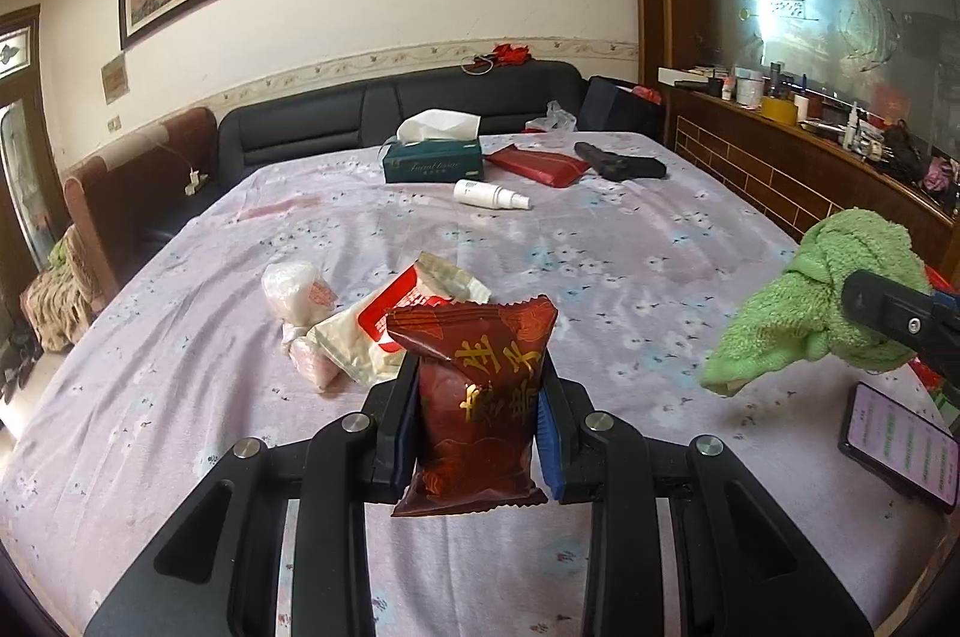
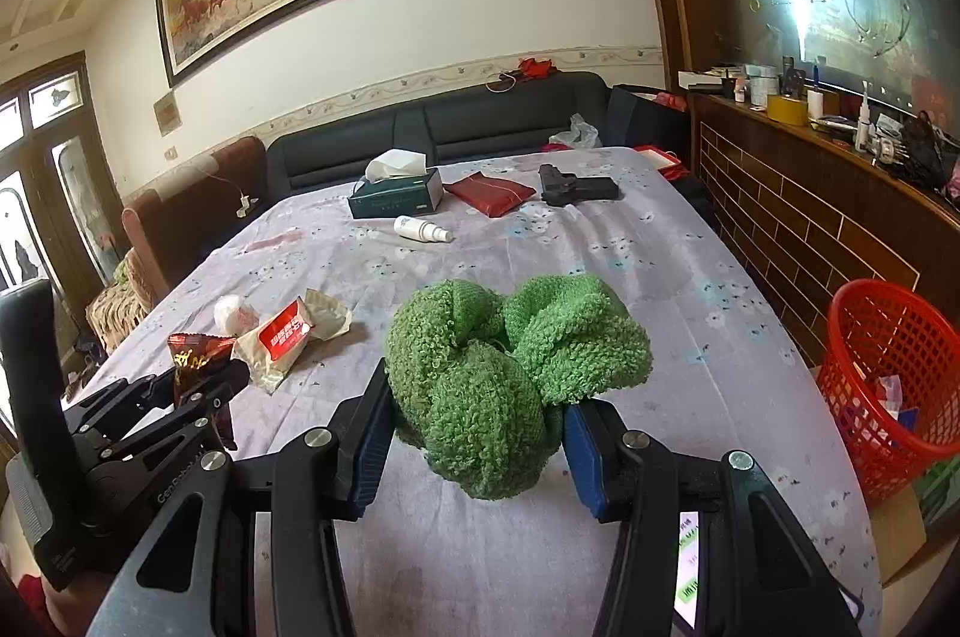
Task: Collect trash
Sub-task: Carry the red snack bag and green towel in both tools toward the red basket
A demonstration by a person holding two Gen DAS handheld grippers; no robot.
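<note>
Trash is partly gathered: the red basket, off the tabletop's right edge, already holds some scraps. The left tongs clamp a dark red snack wrapper, raised and well left of the basket. The right tongs grip a green towel. Left, I judge: a white-and-red wrapper and a pale bundle, far left of the basket.

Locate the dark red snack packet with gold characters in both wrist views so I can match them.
Left wrist view: the dark red foil snack packet with gold characters stands at centre bottom, clamped in the left tongs.
Right wrist view: the same packet is at the left edge, low, held by the left tongs seen from the side.
Shared landmark: the dark green cardboard tissue box at the table's far end.
</note>
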